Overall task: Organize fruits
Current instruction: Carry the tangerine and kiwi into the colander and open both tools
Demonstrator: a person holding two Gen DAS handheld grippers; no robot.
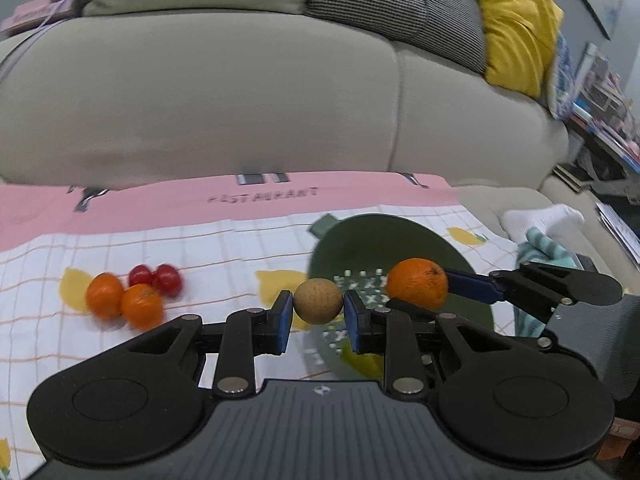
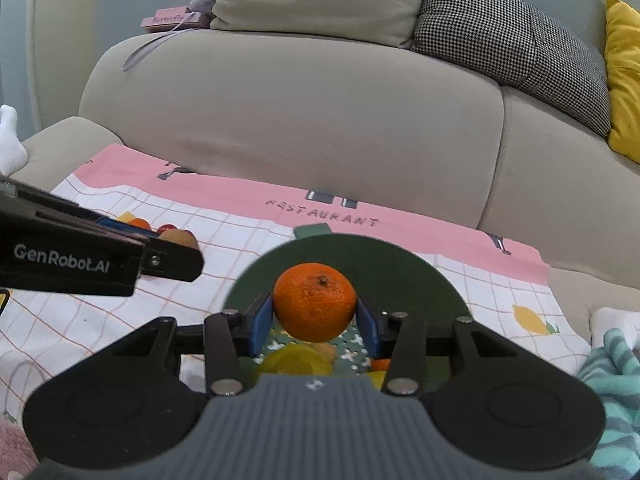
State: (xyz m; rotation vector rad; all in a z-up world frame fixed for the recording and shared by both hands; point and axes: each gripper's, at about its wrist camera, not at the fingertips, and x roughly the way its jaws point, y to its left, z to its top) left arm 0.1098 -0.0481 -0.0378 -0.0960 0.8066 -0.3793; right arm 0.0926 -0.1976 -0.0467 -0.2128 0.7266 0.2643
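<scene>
My left gripper (image 1: pixel 319 307) is shut on a small tan round fruit (image 1: pixel 319 301), held above the near left rim of the dark green strainer bowl (image 1: pixel 400 236). My right gripper (image 2: pixel 315 312) is shut on an orange (image 2: pixel 315 307) and holds it over the green bowl (image 2: pixel 380 264); the same orange (image 1: pixel 417 282) shows at the right of the left wrist view. Inside the bowl lie yellow fruit (image 2: pixel 294 358) and other small pieces. On the checked cloth (image 1: pixel 224 248) to the left sit two small oranges (image 1: pixel 124 300) and two red tomatoes (image 1: pixel 155 278).
A beige sofa (image 1: pixel 240 92) rises behind the cloth, with a houndstooth cushion (image 1: pixel 396 4) and a yellow cushion (image 1: pixel 516 28). A teal striped cloth (image 2: pixel 612 384) and a white sock (image 1: pixel 540 220) lie at the right. The cloth's pink border (image 2: pixel 320 208) marks its far edge.
</scene>
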